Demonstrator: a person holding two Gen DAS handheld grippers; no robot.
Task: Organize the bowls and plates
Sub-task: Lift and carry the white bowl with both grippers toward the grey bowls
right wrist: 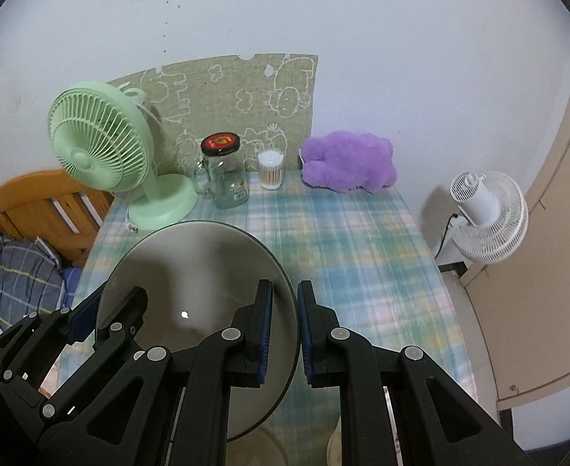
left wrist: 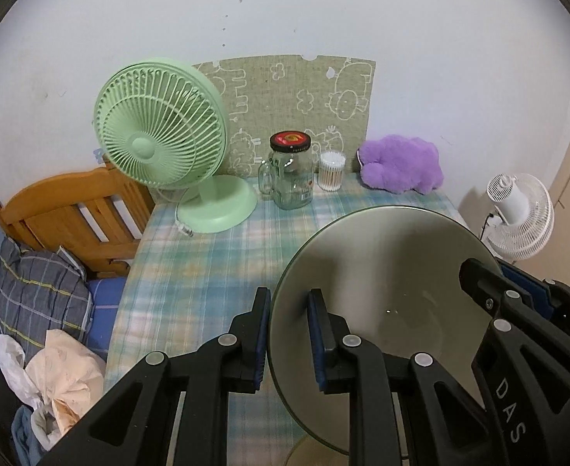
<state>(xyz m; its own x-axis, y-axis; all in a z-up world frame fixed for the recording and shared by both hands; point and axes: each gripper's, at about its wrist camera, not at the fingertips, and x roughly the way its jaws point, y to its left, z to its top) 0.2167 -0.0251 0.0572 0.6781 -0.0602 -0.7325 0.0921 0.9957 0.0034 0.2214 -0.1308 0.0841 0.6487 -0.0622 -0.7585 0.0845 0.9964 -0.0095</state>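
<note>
The left gripper (left wrist: 289,334) is closed on the left rim of a large grey bowl (left wrist: 393,291): one blue pad is outside the rim and the other pad is inside it. The right gripper (right wrist: 285,332) clamps the opposite rim of the same bowl in the same way, one finger inside and one outside. So the bowl is held between both tongs, above the checked tablecloth (right wrist: 343,240), with its opening tilted toward the cameras. Under the bowl, at the near edge, a pale rim of another dish (right wrist: 261,442) is partly visible. Farther back on the table stand a green fan (left wrist: 160,132), a glass jar (left wrist: 290,178), a cup of cotton swabs (left wrist: 332,171) and a purple plush toy (left wrist: 401,163).
</note>
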